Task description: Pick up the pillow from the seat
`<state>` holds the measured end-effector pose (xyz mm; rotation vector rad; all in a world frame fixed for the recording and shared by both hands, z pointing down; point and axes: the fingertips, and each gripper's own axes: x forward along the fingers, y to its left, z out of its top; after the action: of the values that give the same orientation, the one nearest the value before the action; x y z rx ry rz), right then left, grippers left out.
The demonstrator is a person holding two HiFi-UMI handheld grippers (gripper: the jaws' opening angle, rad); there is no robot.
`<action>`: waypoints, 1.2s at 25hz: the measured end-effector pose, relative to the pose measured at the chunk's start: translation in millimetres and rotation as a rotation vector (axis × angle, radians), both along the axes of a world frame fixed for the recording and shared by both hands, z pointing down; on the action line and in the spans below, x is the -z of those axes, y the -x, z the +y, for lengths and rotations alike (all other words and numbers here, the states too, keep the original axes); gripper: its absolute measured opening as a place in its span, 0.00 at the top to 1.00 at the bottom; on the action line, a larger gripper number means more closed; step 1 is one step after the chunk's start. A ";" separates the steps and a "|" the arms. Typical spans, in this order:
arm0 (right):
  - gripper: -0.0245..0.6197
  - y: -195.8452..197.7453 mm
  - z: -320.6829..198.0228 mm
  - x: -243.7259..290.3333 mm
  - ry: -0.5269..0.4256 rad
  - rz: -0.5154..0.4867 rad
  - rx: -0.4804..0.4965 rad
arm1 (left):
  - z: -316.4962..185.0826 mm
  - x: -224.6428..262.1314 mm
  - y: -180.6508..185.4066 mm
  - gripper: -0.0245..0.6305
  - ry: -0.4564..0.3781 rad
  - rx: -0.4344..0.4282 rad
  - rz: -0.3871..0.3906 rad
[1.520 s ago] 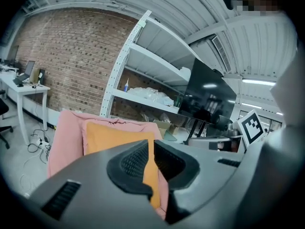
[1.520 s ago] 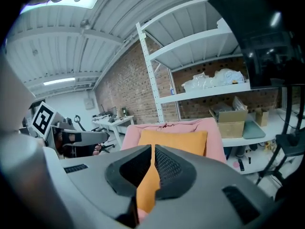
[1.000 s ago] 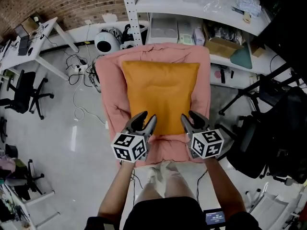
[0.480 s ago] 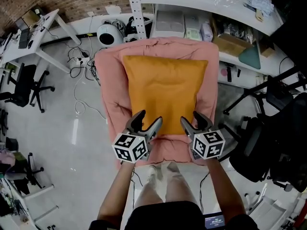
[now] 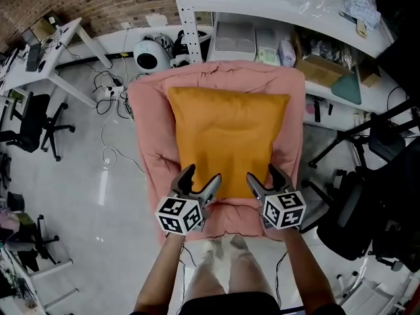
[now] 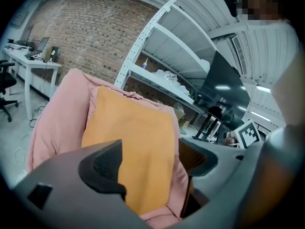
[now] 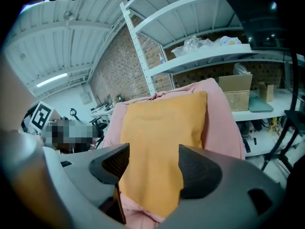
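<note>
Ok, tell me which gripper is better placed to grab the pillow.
Right, marginally. Both sets of jaws have just been opening over the near edge of the pillow. The right gripper frames only pillow; the left gripper also frames pink seat cushion.

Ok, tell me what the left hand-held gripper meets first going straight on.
Probably the near end of the orange pillow: it shows between the jaws of the left hand-held gripper, which have just been opening and do not press it.

Right gripper (image 7: 152,165): jaws just been opening, now apart. Orange rectangular fabric pillow (image 7: 164,123), near edge between them, lies on pink cushioned seat (image 7: 220,120).
</note>
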<state>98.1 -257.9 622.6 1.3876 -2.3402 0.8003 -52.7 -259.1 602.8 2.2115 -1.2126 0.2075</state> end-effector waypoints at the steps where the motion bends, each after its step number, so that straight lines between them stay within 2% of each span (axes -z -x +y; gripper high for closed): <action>1: 0.48 -1.3 -1.6 -3.6 0.003 0.002 -0.004 | -2.1 -4.0 0.9 0.41 0.003 0.002 -0.006; 7: 0.47 -3.3 -8.5 -23.6 0.014 0.017 -0.018 | -11.4 -25.3 9.4 0.36 -0.008 0.005 -0.089; 10: 0.46 -7.8 -13.0 -32.3 0.025 0.024 -0.026 | -18.7 -37.4 10.8 0.30 -0.002 0.021 -0.098; 19: 0.36 -8.7 -26.2 -59.4 0.034 0.029 -0.044 | -30.4 -69.7 20.2 0.14 0.035 0.042 -0.090; 22: 0.28 -8.4 -29.9 -65.0 0.034 0.023 -0.053 | -34.9 -75.5 24.0 0.08 0.026 0.057 -0.109; 27: 0.25 -14.0 -34.5 -77.8 0.052 0.019 -0.071 | -41.7 -91.5 30.7 0.07 0.022 0.079 -0.170; 30: 0.25 -17.1 -37.0 -87.5 0.068 0.019 -0.075 | -44.7 -101.9 34.4 0.07 0.034 0.093 -0.179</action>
<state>115.3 -294.9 710.1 1.4546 -2.2368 0.8756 -87.1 -303.8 704.7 2.1376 -1.3942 0.3925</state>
